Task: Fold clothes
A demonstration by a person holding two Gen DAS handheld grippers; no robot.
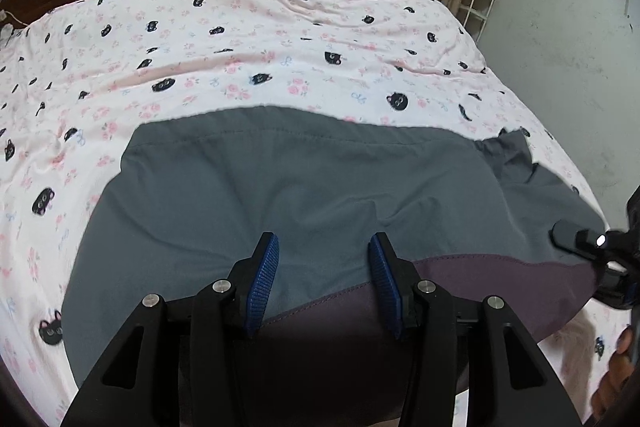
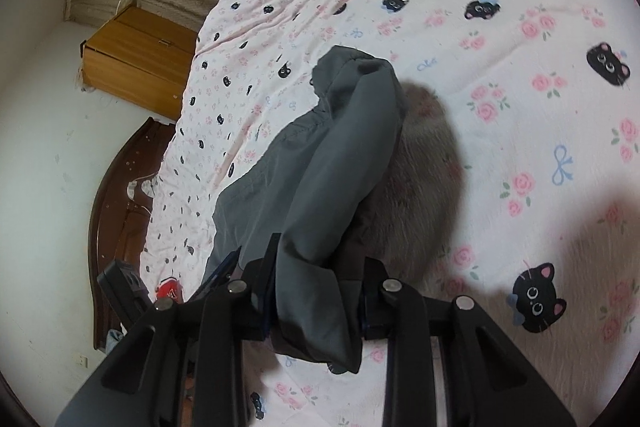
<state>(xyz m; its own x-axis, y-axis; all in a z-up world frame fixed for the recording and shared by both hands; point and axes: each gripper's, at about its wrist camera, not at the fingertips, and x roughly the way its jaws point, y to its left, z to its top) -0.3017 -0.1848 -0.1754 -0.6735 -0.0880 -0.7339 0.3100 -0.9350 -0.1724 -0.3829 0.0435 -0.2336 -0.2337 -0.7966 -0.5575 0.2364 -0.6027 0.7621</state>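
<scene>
Grey garment (image 1: 304, 187), thin jacket-like fabric with a purplish inner face showing along the near edge, lies spread on the bed sheet (image 1: 240, 39) (pink, black cat heads and roses), right in front of the left gripper (image 1: 324, 251). Left gripper's blue-padded fingers (image 1: 266, 267) are spread apart with nothing pinched; grey cloth only shows in the gap between them, and I can't tell if the tips touch it. Right gripper (image 2: 316, 291) is clamped on a bunched fold of the same grey garment (image 2: 340, 147), which is raised off the sheet and throws a shadow on it; the far end with a stitched hem droops loose. Judged risks: the grip looks like a thick wad, not a clean edge, so layers may slip out unevenly when carried over, leaving a skewed fold. The slack far end may drag and wrinkle the spread part. With the left side unpinned, a pull from the right would likely slide the whole garment across the smooth sheet. Right gripper (image 1: 580, 239) shows at the left view's edge, near enough to collide if both close in.
</scene>
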